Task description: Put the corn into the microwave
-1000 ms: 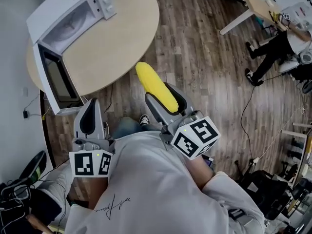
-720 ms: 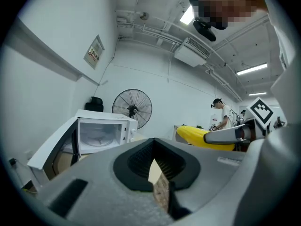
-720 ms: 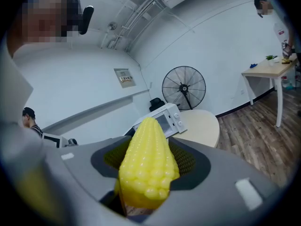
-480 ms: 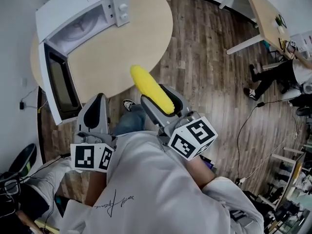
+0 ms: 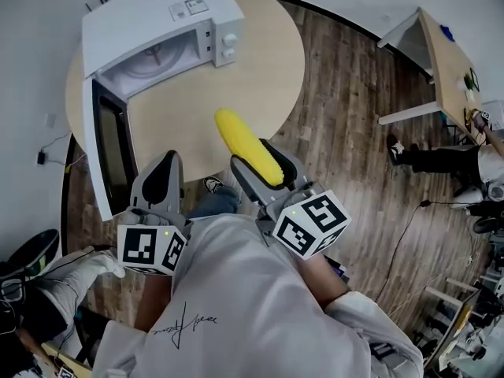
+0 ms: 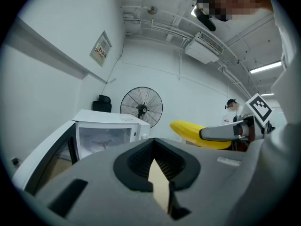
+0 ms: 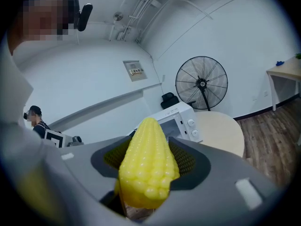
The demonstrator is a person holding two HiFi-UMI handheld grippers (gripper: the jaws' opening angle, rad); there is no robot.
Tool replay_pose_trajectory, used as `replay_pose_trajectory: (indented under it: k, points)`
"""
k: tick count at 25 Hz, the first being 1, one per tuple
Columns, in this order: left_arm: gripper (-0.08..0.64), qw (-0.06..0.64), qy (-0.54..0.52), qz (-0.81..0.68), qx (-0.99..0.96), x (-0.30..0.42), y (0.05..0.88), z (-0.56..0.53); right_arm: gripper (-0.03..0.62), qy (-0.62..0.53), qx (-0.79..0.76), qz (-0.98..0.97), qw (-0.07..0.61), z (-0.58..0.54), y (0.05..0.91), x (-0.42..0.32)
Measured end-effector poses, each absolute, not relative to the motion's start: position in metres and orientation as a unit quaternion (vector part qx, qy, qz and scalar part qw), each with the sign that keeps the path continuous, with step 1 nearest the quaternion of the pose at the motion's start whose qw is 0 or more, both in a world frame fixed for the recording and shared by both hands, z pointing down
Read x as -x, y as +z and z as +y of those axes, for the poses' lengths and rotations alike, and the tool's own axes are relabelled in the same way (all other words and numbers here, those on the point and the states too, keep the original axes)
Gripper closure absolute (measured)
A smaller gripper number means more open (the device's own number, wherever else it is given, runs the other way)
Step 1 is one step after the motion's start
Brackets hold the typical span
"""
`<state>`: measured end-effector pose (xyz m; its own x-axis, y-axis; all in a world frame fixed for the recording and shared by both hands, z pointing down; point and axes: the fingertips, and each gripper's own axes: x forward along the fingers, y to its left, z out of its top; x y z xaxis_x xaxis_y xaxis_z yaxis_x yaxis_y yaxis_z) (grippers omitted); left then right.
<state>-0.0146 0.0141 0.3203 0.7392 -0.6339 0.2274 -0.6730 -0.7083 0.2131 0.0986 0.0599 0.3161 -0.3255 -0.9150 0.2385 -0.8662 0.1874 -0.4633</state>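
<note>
Corn [image 5: 248, 146] clamped in right tongs [image 5: 254, 156] near table [image 5: 268, 61] edge, left tongs [image 5: 165, 164] closed, microwave [image 5: 157, 18] door [image 5: 110, 152] open

round table [image 5: 260, 77] — pale wood | standing fan [image 7: 201, 83] by wall | desk [image 5: 445, 61] — far right

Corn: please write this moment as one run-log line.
right gripper: shut on corn | left gripper: shut, empty | microwave: door open

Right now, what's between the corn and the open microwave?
Only bare tabletop between the corn, held by the right gripper, and the microwave; the head view shows it.
</note>
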Motion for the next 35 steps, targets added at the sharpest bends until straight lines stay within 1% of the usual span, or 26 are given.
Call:
replay_pose_trajectory:
  k: [8, 15, 28, 35]
  points:
    - [0.569, 0.160, 0.082, -0.352, -0.919, 0.001, 0.336, -0.023, 0.331, -0.277, 0.562, 0.779, 0.021, 0.007, 0.329, -0.106]
    - [0.569, 0.171, 0.074, -0.369, -0.910, 0.006, 0.345, -0.050, 0.331, -0.281, 0.548, 0.788, -0.005, -0.027, 0.340, -0.101]
    - [0.569, 0.161, 0.046, -0.417, -0.893, 0.037, 0.351, -0.088, 0.331, -0.273, 0.519, 0.809, -0.039, -0.069, 0.346, -0.067]
    - [0.569, 0.176, 0.045, -0.434, -0.882, 0.056, 0.361, -0.092, 0.331, -0.274, 0.509, 0.814, -0.050, -0.088, 0.356, -0.051]
